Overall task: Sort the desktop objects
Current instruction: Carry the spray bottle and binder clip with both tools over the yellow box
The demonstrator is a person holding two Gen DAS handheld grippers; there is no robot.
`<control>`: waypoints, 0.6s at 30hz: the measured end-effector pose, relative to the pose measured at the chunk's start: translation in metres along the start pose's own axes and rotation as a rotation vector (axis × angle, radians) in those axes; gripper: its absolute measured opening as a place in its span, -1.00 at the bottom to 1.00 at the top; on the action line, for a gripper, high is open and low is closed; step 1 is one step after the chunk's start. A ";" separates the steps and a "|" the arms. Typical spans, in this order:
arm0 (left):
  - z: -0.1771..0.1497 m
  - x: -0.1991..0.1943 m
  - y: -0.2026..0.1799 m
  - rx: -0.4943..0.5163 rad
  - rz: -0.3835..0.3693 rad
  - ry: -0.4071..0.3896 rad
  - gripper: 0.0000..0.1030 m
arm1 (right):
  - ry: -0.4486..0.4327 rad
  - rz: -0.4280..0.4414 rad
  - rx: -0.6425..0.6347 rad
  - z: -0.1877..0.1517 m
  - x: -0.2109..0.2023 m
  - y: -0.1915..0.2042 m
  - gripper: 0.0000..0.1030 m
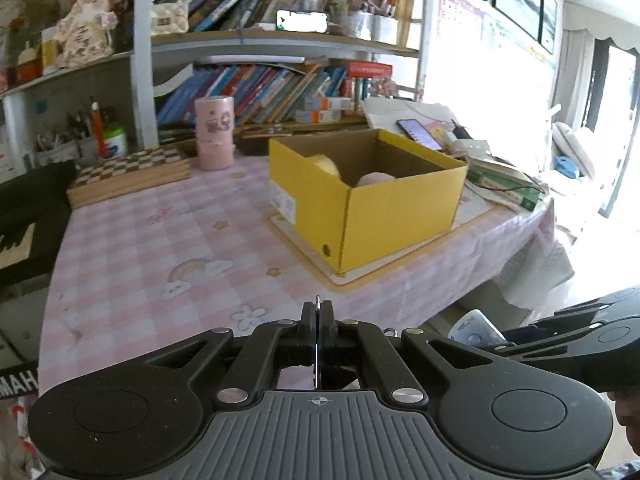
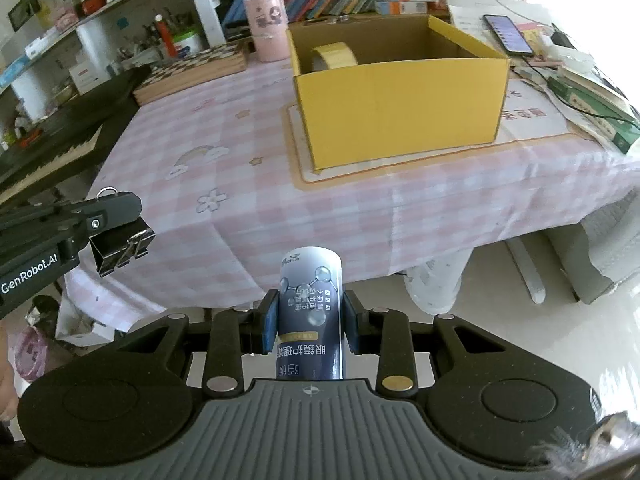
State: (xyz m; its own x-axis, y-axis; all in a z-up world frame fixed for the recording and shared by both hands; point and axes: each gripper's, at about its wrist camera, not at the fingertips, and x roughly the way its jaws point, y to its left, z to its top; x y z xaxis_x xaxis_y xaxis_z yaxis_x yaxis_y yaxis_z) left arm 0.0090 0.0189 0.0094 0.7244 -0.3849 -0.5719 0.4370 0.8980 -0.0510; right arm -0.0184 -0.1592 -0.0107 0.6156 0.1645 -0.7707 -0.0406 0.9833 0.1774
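An open yellow cardboard box (image 1: 400, 216) (image 2: 400, 116) stands on the pink checked tablecloth (image 1: 160, 240). Inside it lie a roll of yellowish tape (image 2: 336, 56) (image 1: 326, 164) and a pale pink object (image 1: 374, 180). My right gripper (image 2: 310, 312) is shut on a dark blue printed bottle (image 2: 310, 280), held off the table's near edge. My left gripper (image 1: 318, 320) (image 2: 116, 208) is shut on a black binder clip (image 2: 120, 248). In the left wrist view only the clip's thin metal edge (image 1: 317, 344) shows between the pads. Both grippers hover in front of the table, left of the box.
A pink cylindrical canister (image 2: 270, 24) and a chequered wooden board box (image 2: 192, 68) stand behind. A phone (image 2: 508, 32), books (image 2: 592, 100) and papers crowd the right side. A piano keyboard (image 2: 48, 152) borders the table's left, and bookshelves (image 1: 260, 92) rise at the back.
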 end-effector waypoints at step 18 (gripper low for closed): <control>0.032 0.040 -0.030 0.027 -0.038 -0.005 -1.00 | -0.012 -0.023 0.017 0.024 0.004 -0.043 -0.42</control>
State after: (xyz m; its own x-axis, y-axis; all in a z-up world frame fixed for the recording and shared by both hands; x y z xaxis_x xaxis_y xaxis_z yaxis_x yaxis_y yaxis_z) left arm 0.0413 -0.0302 0.0142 0.7095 -0.4201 -0.5658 0.4787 0.8765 -0.0505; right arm 0.0049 -0.2032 -0.0063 0.6257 0.1409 -0.7672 -0.0131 0.9853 0.1702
